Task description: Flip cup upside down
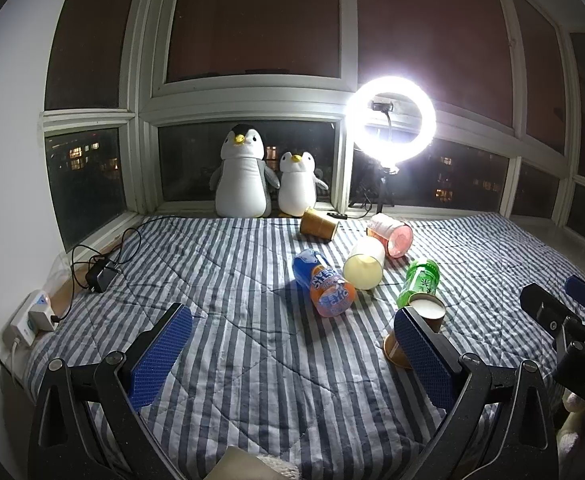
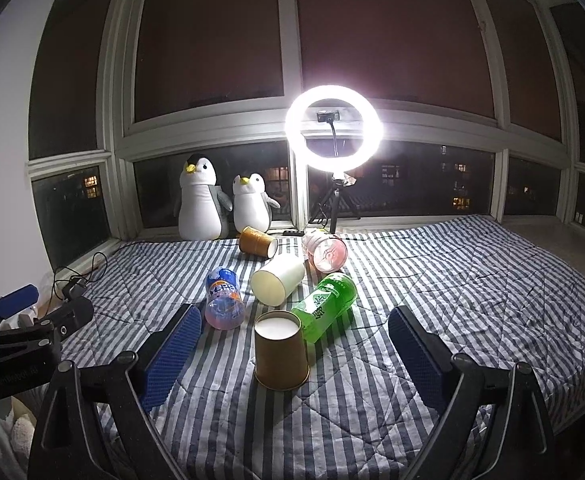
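A brown paper cup point(image 2: 280, 352) stands upside down on the striped blanket point(image 2: 432, 272), its white base up, between the blue pads of my open, empty right gripper point(image 2: 294, 354) and a little ahead of them. In the left wrist view the same cup point(image 1: 420, 320) is partly hidden behind my right-hand pad. My left gripper point(image 1: 292, 356) is open and empty over bare blanket point(image 1: 232, 340), left of the cup. The right gripper point(image 1: 572, 308) shows at the right edge of the left wrist view.
A white cup point(image 2: 277, 281), a second brown cup point(image 2: 257, 241), a pink cup point(image 2: 326, 254), an orange-blue bottle point(image 2: 223, 298) and a green bottle point(image 2: 326, 305) lie beyond. Two plush penguins point(image 2: 202, 200), a ring light point(image 2: 333, 127), and cables with a power strip point(image 1: 32, 318) are at left.
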Action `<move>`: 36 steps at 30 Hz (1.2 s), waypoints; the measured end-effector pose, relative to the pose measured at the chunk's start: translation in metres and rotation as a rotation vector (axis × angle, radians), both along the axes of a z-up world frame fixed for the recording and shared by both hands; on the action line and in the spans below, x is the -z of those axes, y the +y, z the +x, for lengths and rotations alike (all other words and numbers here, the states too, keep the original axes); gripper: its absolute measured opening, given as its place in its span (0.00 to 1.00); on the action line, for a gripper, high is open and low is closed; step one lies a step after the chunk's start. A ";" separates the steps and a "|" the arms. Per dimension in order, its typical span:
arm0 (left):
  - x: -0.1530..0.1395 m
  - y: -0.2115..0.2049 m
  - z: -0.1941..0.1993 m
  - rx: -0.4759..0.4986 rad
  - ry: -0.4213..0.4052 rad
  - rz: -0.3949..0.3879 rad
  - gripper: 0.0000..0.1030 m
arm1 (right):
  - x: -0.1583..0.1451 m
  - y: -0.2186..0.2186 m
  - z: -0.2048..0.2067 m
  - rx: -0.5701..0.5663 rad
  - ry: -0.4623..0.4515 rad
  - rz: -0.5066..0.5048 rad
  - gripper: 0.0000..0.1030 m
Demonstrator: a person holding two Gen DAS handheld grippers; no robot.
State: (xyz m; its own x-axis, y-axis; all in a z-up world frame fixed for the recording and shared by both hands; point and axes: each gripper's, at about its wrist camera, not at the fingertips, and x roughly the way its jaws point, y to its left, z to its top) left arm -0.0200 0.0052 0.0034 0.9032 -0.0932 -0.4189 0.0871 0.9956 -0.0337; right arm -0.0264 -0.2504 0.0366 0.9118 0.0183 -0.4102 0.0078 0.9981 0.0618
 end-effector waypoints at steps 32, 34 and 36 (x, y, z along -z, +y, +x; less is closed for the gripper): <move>0.003 -0.001 0.007 0.008 0.012 0.006 1.00 | 0.003 -0.005 0.006 0.004 0.011 0.028 0.90; 0.004 -0.001 0.008 0.006 0.013 0.008 1.00 | 0.003 -0.006 0.006 0.005 0.012 0.031 0.90; 0.005 -0.001 0.009 0.007 0.013 0.007 1.00 | 0.004 -0.006 0.007 0.006 0.014 0.031 0.90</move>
State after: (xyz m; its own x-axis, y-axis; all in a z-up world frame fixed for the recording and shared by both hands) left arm -0.0109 0.0042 -0.0013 0.8970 -0.0960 -0.4316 0.0933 0.9953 -0.0276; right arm -0.0196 -0.2567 0.0330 0.9060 0.0261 -0.4225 0.0145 0.9956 0.0924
